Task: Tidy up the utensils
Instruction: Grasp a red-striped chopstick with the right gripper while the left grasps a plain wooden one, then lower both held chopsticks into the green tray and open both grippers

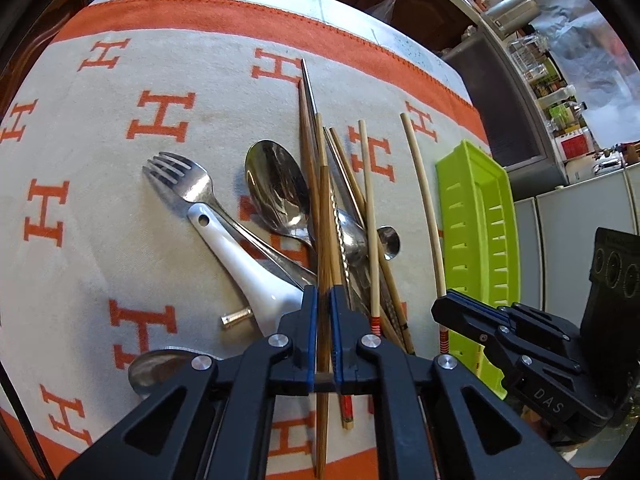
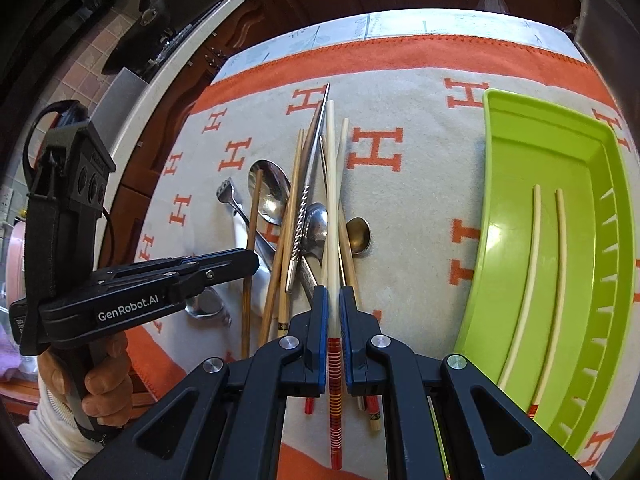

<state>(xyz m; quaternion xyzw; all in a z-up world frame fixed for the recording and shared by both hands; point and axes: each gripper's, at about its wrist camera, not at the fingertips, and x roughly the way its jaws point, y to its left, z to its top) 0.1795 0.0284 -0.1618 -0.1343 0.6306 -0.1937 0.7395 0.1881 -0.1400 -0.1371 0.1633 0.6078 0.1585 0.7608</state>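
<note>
Over the orange-patterned cloth, your left gripper clamps a brown wooden chopstick; your right gripper clamps a cream red-banded chopstick, lime-green plastic tray at three o'clock.

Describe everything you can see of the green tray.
The green tray is a long, shallow rectangular basket, apparently glossy lime plastic, with a row of slots along its side wall. It lies flat on the orange-and-cream cloth, to the right of the utensil pile. Two pale chopsticks lie lengthwise inside, side by side. Neither gripper touches it.

Black claws w/ blue pads, silver screws; "GenRobot.AI" marking; white sleeve.
</note>
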